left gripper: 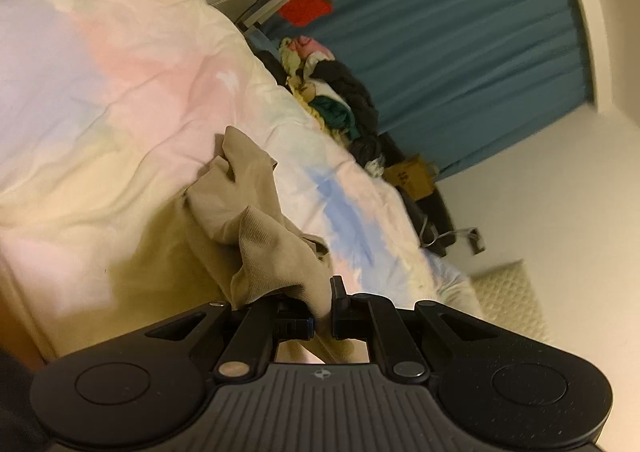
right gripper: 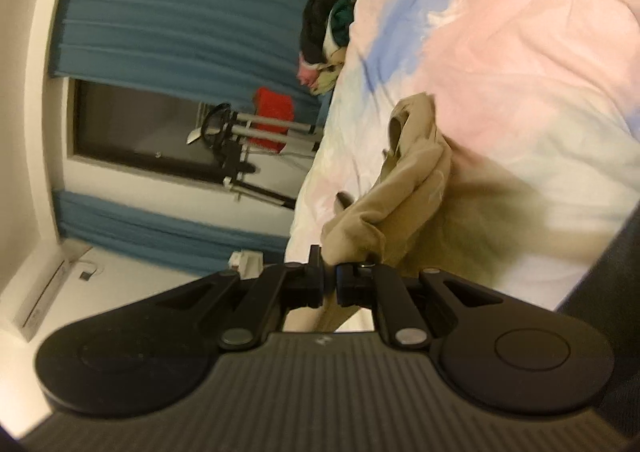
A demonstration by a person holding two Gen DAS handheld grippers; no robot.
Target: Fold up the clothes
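Between your two grippers hangs a tan garment [left gripper: 256, 220], bunched and twisted, with its far end resting on the pastel duvet [left gripper: 120, 92] of the bed. Your left gripper [left gripper: 322, 312] is closed down narrow with a ribbed edge of the cloth pinched between its fingers. Your right gripper [right gripper: 329, 280] is likewise nearly closed, clamped on another bunched part of the same garment [right gripper: 404, 180]. In both views the cloth runs forward from the fingers and bunches into soft folds over the duvet, so you cannot yet tell which parts of the garment you are gripping.

That is the main risk from here. If you lay it down and fold while it is twisted, you will probably trap creases and get a lopsided bundle. Spread your hands apart first and let it hang flat. Each grip seems to hold a bunched wad of cloth, so a quick shake or a hard pull could drag it out of the fingers.

Further off, along the bed's edge, lies a heap of other clothes [left gripper: 336, 92], dark, green and pink. Swing too wide and the trailing end may catch it and pull pieces along. Beyond that are a blue curtain [left gripper: 460, 32] and a metal stand with something red [right gripper: 274, 118] on it, well away from your work.
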